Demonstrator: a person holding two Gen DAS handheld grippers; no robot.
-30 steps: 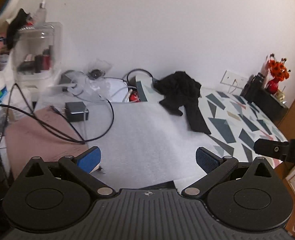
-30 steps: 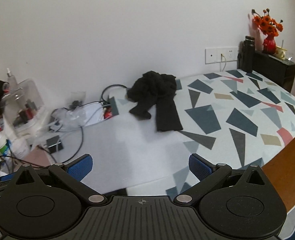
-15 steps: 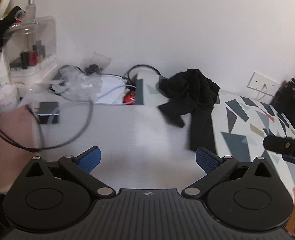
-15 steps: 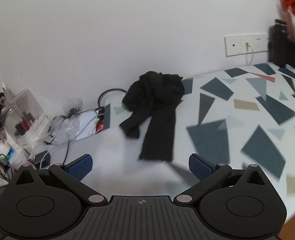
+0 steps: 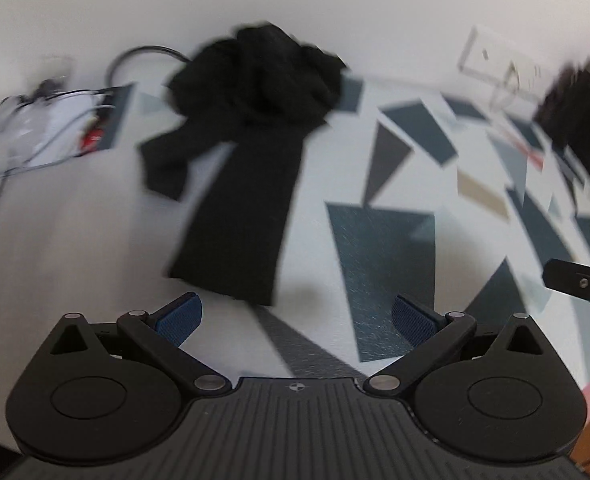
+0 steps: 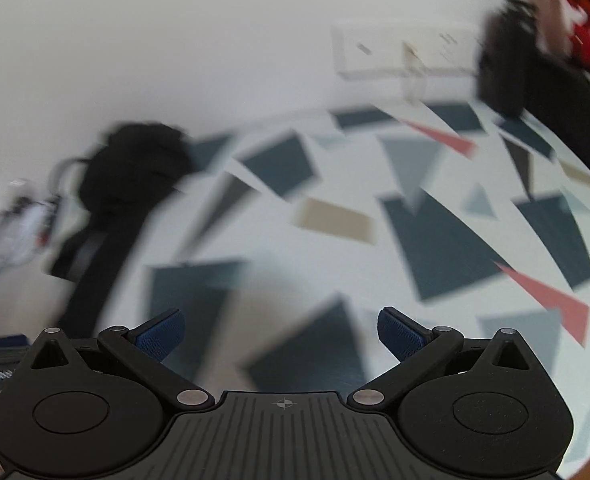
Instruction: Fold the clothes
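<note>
A crumpled black garment (image 5: 251,128) lies on the patterned tablecloth (image 5: 383,240) near the wall, one long strip of it reaching toward me. My left gripper (image 5: 295,318) is open just short of that strip's near end, nothing between its blue pads (image 5: 179,318). In the right wrist view the black garment (image 6: 123,196) sits far left and blurred. My right gripper (image 6: 281,334) is open over bare tablecloth (image 6: 435,232), well to the right of the garment. A black part of the right gripper (image 5: 579,282) shows at the left view's right edge.
Cables and clear plastic clutter (image 5: 43,124) lie left of the garment by the wall. A wall socket (image 6: 399,52), a dark bottle (image 6: 503,64) and a red vase with orange flowers (image 6: 587,36) stand at the back right. The table's edge curves along the right.
Both grippers have swung right and closer to the table. The garment now fills the left view just ahead of the left fingers; in the right view it has slid to the far left.
</note>
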